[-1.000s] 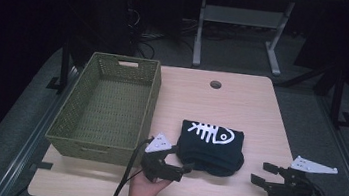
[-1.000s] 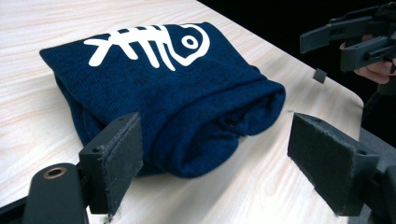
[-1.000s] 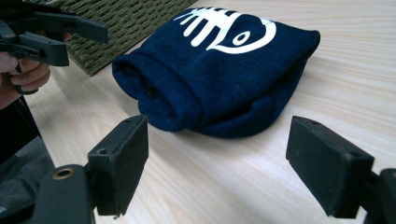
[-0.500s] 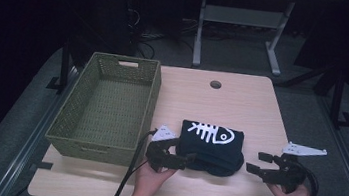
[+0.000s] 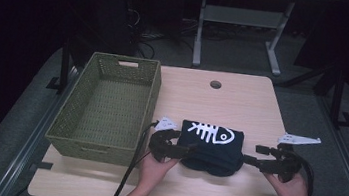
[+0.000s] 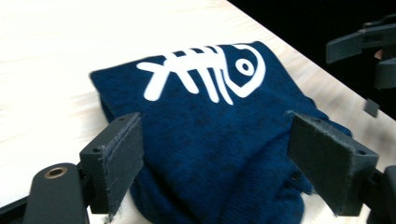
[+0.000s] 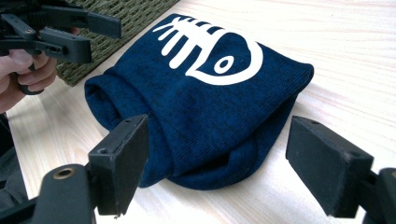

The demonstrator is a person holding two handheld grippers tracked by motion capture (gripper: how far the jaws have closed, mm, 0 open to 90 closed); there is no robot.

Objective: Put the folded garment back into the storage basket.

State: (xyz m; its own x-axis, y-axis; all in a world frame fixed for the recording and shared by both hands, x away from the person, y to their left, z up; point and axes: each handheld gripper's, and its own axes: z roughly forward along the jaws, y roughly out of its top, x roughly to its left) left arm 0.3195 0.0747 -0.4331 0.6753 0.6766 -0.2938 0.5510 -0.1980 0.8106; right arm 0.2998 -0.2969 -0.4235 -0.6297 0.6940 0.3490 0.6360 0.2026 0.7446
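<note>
Over on the left sits the woven basket point(image 5: 106, 107), empty, its long side running along the table's left edge and its near right corner just beside the action. Next comes the left gripper point(image 5: 187, 152), jaws spread wide, nothing between them yet. In the left gripper view the pads point(image 6: 122, 161) straddle the near left end of the folded navy shirt point(image 5: 212, 145), close over the cloth, though I can't tell whether they touch it.

The shirt lies flat on the table point(image 5: 232, 102), front and centre, white fish-skeleton print facing up, just right of the basket.

And now the right gripper point(image 5: 251, 158), also fully open and holding nothing, lined up on the shirt's right end. In the right gripper view the fingers point(image 7: 125, 161) frame the rolled fold, resting near the wood.

This looks like the approach before a two-handed pick-up, with the basket the likely destination. Next move, I'd say: slide both lower jaws under the folds and close together, so the bundle lifts without unrolling.

What's in the way? The basket wall needs clearing, and the left cable point(image 5: 128, 173) trails past its corner. A cable hole point(image 5: 215, 84) sits well beyond, harmless.
</note>
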